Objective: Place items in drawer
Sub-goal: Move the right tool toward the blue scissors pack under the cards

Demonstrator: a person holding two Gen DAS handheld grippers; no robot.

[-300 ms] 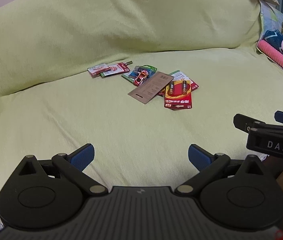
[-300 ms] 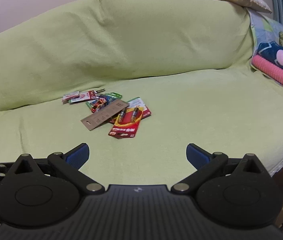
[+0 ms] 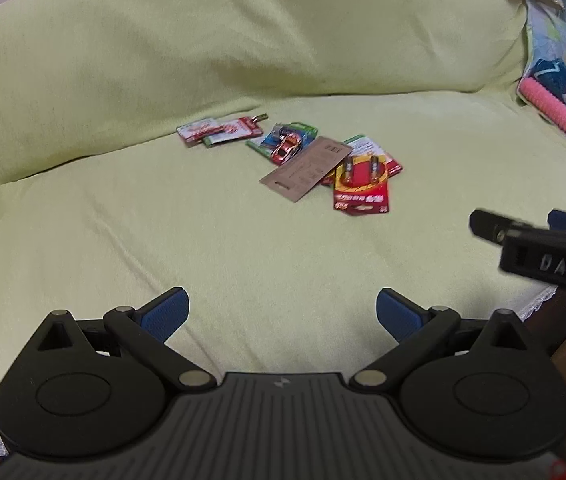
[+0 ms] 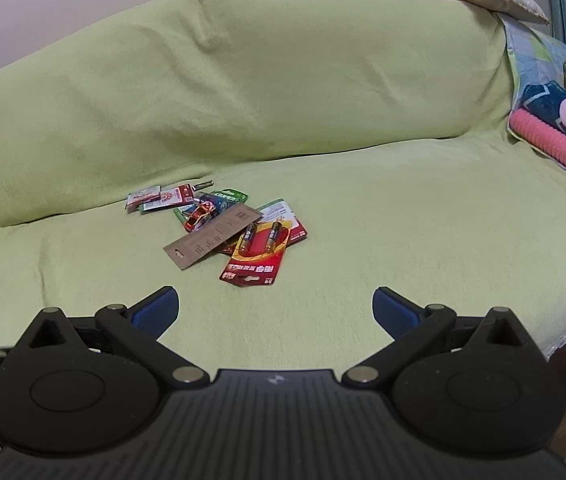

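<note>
A red blister card (image 4: 257, 255) holds two batteries; beside it a toy car pack (image 4: 207, 210) overlaps a brown card (image 4: 211, 236). Both the left gripper (image 3: 283, 312) and the right gripper (image 4: 275, 310) hover with jaws spread, empty; "DAS" marks the right one.

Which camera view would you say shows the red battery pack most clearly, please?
The right wrist view: the red battery pack is sharp, both cells distinct. The left wrist view shows it whole too, but motion-blurred.

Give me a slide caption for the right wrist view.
Open right hand-held gripper faces small flat card packets scattered on a light-green fabric-covered sofa.
</note>
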